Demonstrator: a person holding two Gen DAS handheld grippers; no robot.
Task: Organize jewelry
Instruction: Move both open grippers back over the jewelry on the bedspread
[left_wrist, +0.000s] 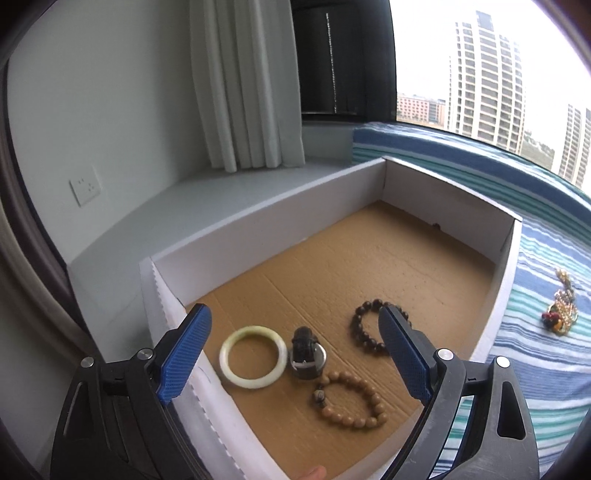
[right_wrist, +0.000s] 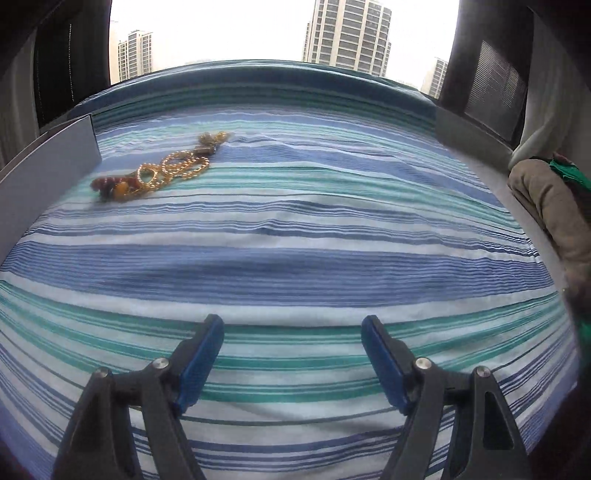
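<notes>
A white box (left_wrist: 258, 229) with a brown cardboard floor lies on the striped bedspread. Inside it rest a pale green bangle (left_wrist: 253, 356), a dark watch (left_wrist: 306, 354), a dark bead bracelet (left_wrist: 369, 326) and a tan bead bracelet (left_wrist: 349, 400). My left gripper (left_wrist: 295, 354) hangs open above these pieces, nothing between its blue pads. A tangle of gold chain and red beads (left_wrist: 559, 314) lies on the bedspread right of the box; the same gold chain pile (right_wrist: 162, 171) shows far left in the right wrist view. My right gripper (right_wrist: 291, 358) is open over bare bedspread, well short of the pile.
The box's grey wall (right_wrist: 48, 158) stands at the left edge of the right wrist view. A beige folded cloth (right_wrist: 554, 210) and something green lie at the bed's right side. A white ledge with curtain (left_wrist: 240, 92) and a wall socket (left_wrist: 85, 184) lie left of the box.
</notes>
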